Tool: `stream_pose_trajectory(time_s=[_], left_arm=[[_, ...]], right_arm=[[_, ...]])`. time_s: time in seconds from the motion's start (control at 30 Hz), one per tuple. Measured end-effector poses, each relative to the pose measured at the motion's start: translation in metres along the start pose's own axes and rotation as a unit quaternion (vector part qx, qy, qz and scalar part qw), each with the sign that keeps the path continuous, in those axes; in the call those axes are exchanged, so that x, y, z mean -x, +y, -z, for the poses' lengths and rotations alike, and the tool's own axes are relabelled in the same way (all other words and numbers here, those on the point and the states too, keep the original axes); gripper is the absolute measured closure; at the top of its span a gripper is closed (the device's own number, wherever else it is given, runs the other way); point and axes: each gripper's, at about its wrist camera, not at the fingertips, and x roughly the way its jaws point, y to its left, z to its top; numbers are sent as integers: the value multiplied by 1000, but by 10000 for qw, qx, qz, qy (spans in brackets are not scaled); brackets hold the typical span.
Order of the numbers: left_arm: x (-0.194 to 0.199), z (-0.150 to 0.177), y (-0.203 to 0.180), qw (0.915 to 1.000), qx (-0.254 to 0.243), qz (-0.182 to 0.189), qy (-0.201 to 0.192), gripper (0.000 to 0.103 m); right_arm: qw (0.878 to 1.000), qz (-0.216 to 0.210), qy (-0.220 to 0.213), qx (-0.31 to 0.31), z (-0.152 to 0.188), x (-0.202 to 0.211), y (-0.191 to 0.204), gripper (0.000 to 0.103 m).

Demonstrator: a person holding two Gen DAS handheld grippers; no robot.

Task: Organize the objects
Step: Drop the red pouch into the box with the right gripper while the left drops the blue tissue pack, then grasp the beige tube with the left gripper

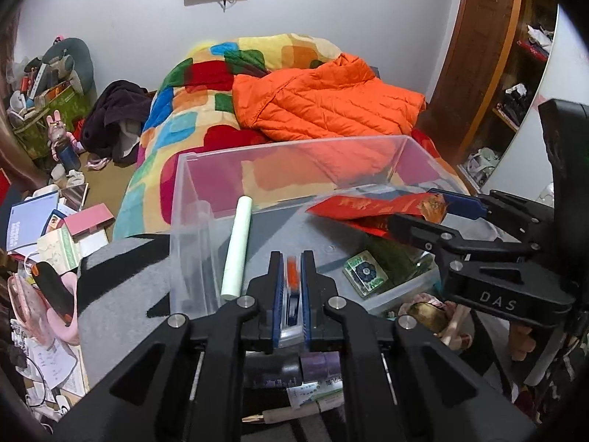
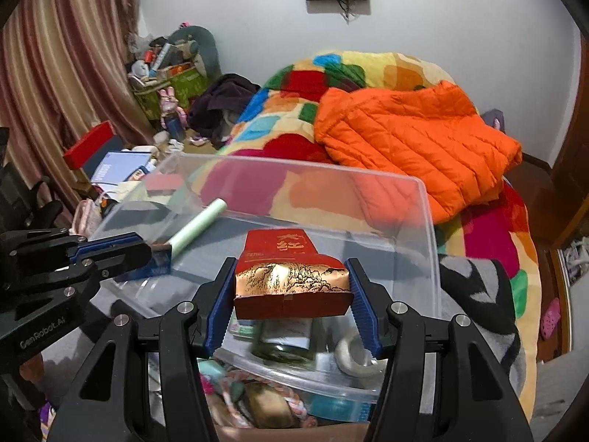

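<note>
Red and gold, the packet [image 2: 291, 280] is a flat foil pouch: red panels printed with gold characters, and a gold band across it drawn with black, tree-like lines. Its near end is folded and creased. The right gripper [image 2: 291, 304] has it clamped between its 2 blue pads [image 2: 221, 307], jaws held fairly wide by the packet's width, and carries it over the near edge of the clear plastic bin [image 2: 427, 221].

From the left wrist view the same packet [image 1: 371, 208] reaches in over the bin's [image 1: 294, 151] right wall, with the right gripper [image 1: 438, 210] at its end. The left gripper [image 1: 292, 291] is nearly closed on a small thin clear item with an orange and blue part [image 1: 292, 276]; what it is cannot be told. It hovers at the bin's near side.

Inside the bin a pale green roll [image 1: 237, 248] leans along the left wall, and a small green patterned packet [image 1: 364, 272] lies toward the near right corner. In the right wrist view a glass jar [image 2: 285, 342] and a white ring-shaped thing [image 2: 355, 359] sit below the red packet. Beyond the bin's far wall lies a bed with a multicoloured blanket [image 2: 294, 110] and an orange puffer jacket [image 2: 416, 136]
</note>
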Motion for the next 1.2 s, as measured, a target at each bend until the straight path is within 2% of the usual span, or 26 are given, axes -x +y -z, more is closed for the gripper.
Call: stream_pose_trajectory(time_s=[0.1, 0.27, 0.47, 0.57, 0.7, 0.83, 1.03, 1.2], left_arm=[[2, 2, -7, 9999, -109, 21, -10, 92], [13, 5, -20, 9996, -265, -8, -134, 73], [34, 3, -33, 9986, -385, 3, -356, 49], [45, 3, -41, 9979, -443, 53, -467, 43], [58, 6, -54, 9967, -537, 188, -576, 33], [59, 12, -69, 9958, -645, 353, -542, 23], [34, 32, -95, 9951, -806, 570, -97, 22], [9, 49, -104, 9942, -849, 620, 229, 22]], right_arm=[[9997, -29, 158, -191, 1, 0, -9, 49], [9991, -120, 207, -340, 6, 10, -16, 48], [9995, -66, 80, -310, 10, 35, -18, 43], [9997, -19, -38, -241, 14, 51, -17, 41], [9995, 136, -256, -150, 25, 75, -19, 31], [9993, 152, -284, -199, 35, 89, -28, 31], [9986, 104, -158, -492, 62, 99, -48, 31], [9976, 150, 134, -668, 86, 86, -64, 31]])
